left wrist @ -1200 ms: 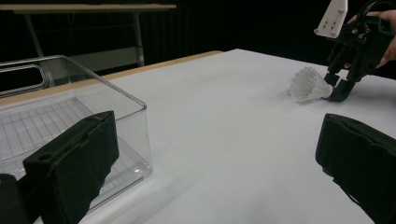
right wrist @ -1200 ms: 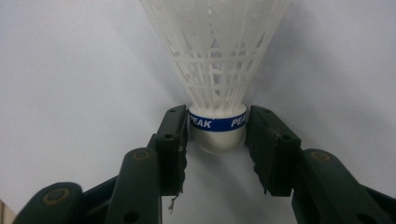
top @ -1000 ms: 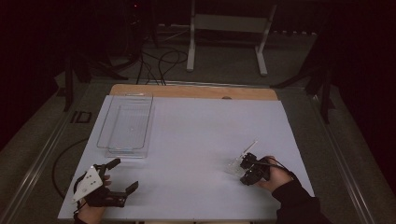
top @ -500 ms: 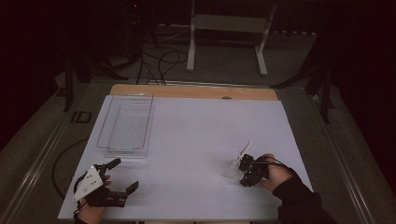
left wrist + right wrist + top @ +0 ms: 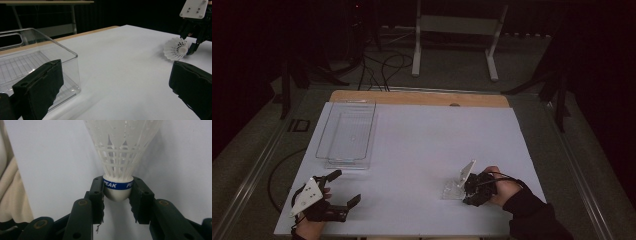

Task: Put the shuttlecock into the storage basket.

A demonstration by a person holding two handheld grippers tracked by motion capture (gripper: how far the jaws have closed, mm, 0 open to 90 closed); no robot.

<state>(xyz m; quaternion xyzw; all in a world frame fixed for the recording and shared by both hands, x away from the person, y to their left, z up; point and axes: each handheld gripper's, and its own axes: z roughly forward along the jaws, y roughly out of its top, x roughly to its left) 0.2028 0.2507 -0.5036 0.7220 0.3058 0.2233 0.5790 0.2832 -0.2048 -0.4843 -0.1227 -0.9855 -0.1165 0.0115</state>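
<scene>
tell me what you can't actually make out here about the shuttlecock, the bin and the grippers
- Shuttlecock: in the right gripper view the top edge cuts off its skirt; the second word on its blue band is hidden by a jaw of the right gripper.
- Clear bin: in the left gripper view the left edge cuts it off, and a jaw of the left gripper hides its near corner.
- High view: the shuttlecock is too small to show whether it has left the table.

One white shuttlecock [image 5: 117, 157], one clear plastic bin [image 5: 346, 135] (empty inside), two grippers.
</scene>
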